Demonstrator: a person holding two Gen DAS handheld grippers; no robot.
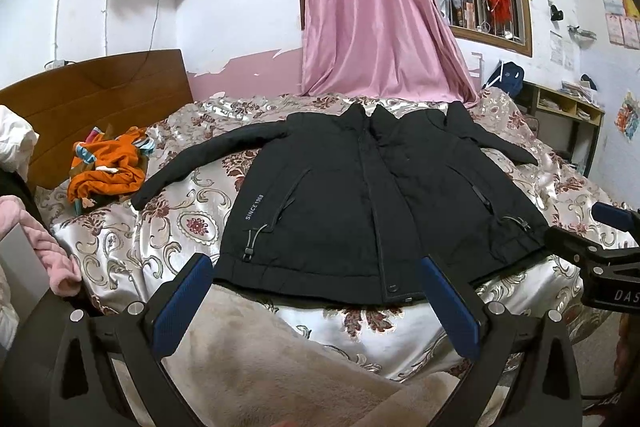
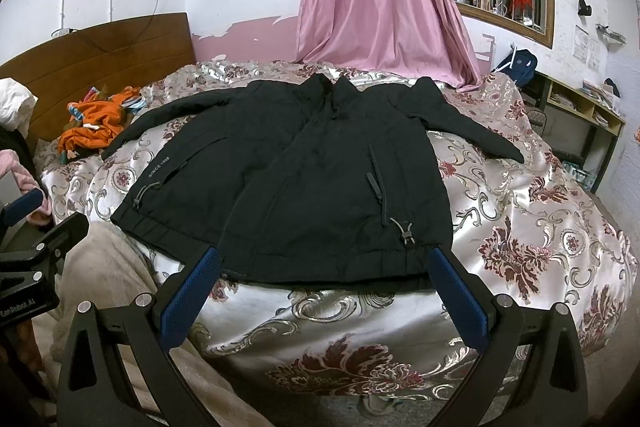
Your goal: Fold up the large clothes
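A black jacket [image 1: 352,195] lies flat and face up on the bed, collar at the far side, both sleeves spread out, hem toward me. It also shows in the right wrist view [image 2: 296,179]. My left gripper [image 1: 316,267] is open and empty, hovering just before the hem near its left half. My right gripper [image 2: 324,259] is open and empty, just before the hem's right half. The right gripper's body shows at the right edge of the left wrist view [image 1: 600,259]; the left gripper's body shows at the left edge of the right wrist view [image 2: 28,263].
The bed has a shiny floral cover [image 2: 520,227] and a beige blanket [image 1: 260,367] at its near edge. An orange garment pile [image 1: 108,167] lies by the wooden headboard [image 1: 92,99]. A pink curtain [image 1: 372,7] hangs behind; a shelf unit [image 1: 568,111] stands at right.
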